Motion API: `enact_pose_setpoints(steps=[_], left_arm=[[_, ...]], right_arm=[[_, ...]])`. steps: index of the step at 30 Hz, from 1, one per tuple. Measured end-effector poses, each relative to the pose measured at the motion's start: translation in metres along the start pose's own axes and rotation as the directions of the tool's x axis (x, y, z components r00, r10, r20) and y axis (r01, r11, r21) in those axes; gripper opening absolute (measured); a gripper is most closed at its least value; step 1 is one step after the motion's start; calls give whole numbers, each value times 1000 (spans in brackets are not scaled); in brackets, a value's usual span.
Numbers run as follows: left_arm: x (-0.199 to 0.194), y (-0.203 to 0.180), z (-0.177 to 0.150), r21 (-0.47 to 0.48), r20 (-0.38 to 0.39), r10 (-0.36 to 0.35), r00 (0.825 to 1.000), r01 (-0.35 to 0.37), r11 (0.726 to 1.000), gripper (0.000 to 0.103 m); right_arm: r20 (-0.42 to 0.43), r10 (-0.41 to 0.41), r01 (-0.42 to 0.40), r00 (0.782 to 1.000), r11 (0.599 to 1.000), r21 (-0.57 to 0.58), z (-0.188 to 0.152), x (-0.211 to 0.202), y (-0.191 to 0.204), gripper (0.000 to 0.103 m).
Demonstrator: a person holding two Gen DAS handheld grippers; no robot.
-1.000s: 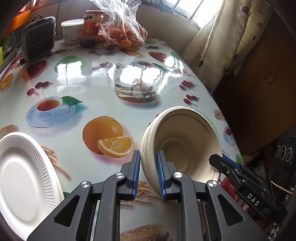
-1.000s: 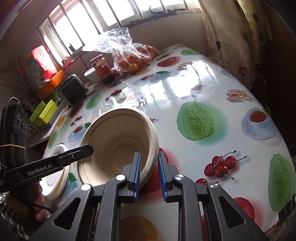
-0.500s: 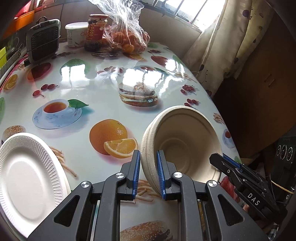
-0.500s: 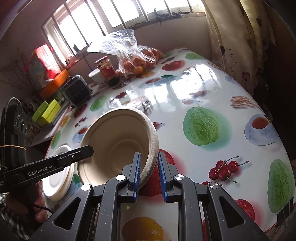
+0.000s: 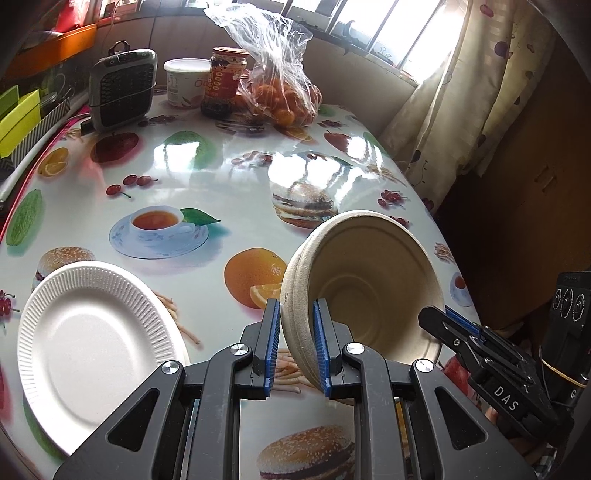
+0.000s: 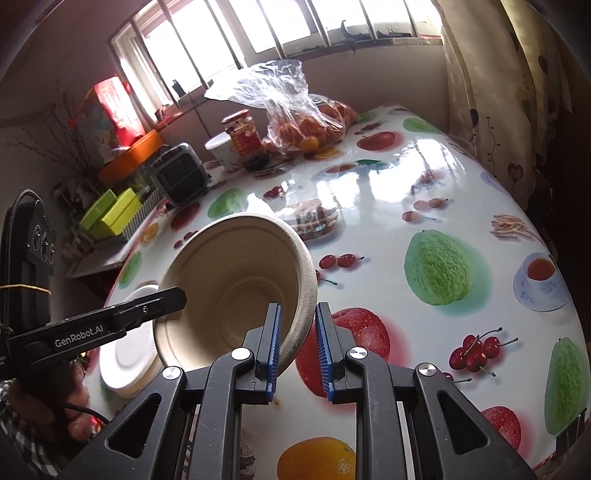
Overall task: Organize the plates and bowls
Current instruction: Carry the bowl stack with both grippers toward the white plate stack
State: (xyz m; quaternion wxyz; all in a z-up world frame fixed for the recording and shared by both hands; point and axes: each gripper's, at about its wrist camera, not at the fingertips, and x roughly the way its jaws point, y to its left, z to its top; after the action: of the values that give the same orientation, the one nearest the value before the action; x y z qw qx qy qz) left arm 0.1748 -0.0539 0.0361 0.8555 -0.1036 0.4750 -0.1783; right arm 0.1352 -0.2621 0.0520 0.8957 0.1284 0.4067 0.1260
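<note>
Your bowl (image 5: 369, 280) looks like rough, matt pressed paper. The white plate (image 5: 92, 343) looks like paper with a ridged rim. The tablecloth (image 5: 221, 177) is shiny and smooth (window light glares off it). The bag (image 5: 273, 55) is thin, crinkly clear plastic.

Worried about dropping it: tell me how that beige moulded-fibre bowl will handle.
The beige moulded-fibre bowl probably weighs little: the left claw alone pinches its rim while it hangs tilted. Its thin wall may flex. Its matte surface likely resists slipping.

Barred window (image 6: 236, 33) bright with daylight, patterned curtain (image 6: 491, 92), glossy fruit-print table (image 6: 424, 206)
</note>
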Motion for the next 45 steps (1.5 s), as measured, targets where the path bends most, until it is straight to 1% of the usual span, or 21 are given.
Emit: enact_pose_setpoints(steps=[12, 20, 27, 36, 45], left_arm=[[-25, 26, -6, -56, 37, 39, 999, -37, 998, 19], [-44, 49, -13, -107, 62, 85, 994, -78, 991, 19], [-62, 70, -18, -154, 88, 128, 988, -113, 982, 19], [-79, 101, -30, -229, 105, 183, 978, -155, 961, 19], [-88, 124, -38, -269, 102, 218, 971, -184, 945, 19]], right_arm=[[-25, 49, -51, 998, 997, -63, 3, 9, 32, 18], [-48, 101, -106, 994, 988, -111, 5, 20, 59, 18], [-82, 148, -159, 986, 977, -143, 6, 33, 83, 18], [-121, 192, -213, 974, 957, -198, 7, 50, 116, 18], [-158, 220, -251, 963, 944, -215, 5, 66, 139, 18]])
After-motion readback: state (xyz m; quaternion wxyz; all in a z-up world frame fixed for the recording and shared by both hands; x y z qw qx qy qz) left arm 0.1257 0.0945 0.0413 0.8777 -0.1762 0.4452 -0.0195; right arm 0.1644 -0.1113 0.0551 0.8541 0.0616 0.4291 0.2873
